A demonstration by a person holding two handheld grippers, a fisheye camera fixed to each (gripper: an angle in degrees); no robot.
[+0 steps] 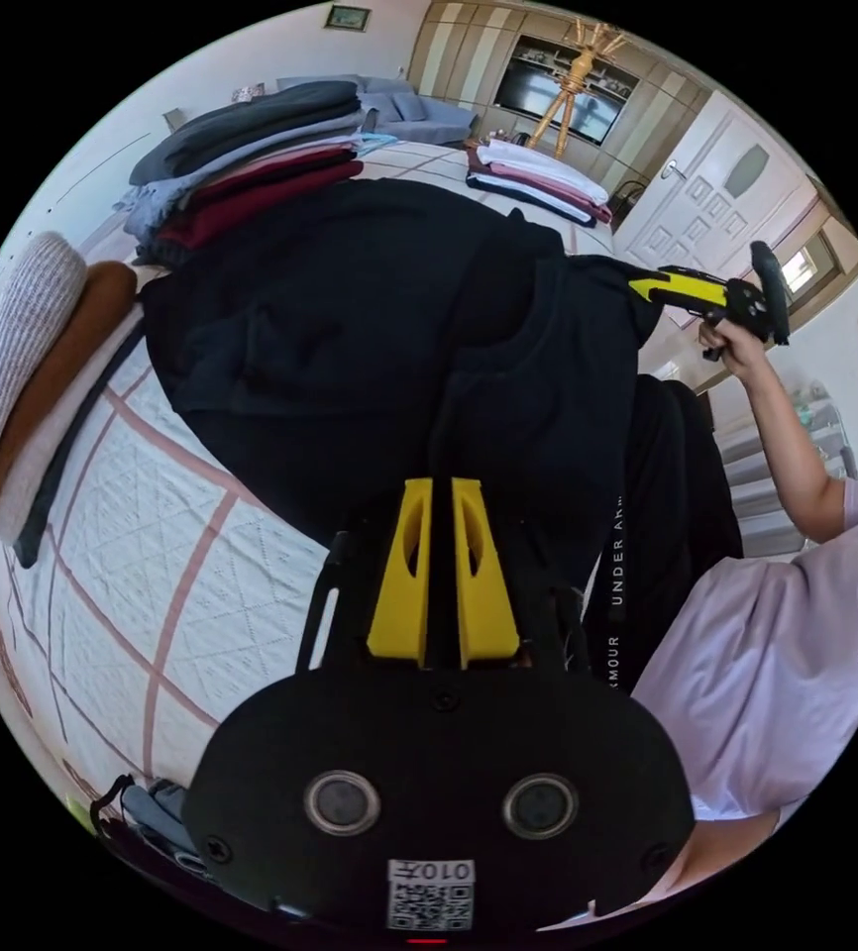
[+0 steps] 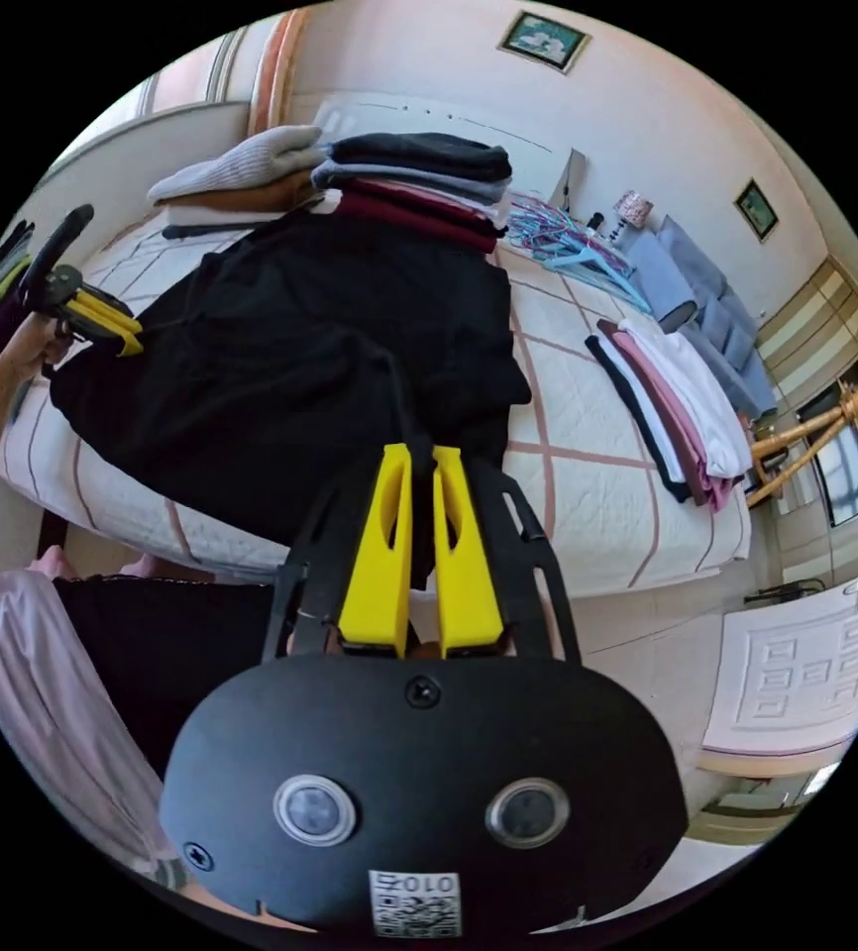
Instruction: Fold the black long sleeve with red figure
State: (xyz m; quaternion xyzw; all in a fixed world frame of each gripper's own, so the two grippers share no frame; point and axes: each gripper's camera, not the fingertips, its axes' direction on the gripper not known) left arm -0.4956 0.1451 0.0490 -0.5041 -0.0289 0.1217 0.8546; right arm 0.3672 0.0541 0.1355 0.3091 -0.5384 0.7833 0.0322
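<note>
Both grippers, left gripper (image 1: pixel 441 485) and right gripper (image 2: pixel 420 454), clamp the black long sleeve (image 1: pixel 370 327) (arms apart).

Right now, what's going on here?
A person is folding a black long-sleeve shirt on a quilted bed. The left gripper and right gripper each pinch an edge of it, jaws closed on the fabric, with the shirt bunched between them. Folded stacks sit further back. No red figure is visible.
</note>
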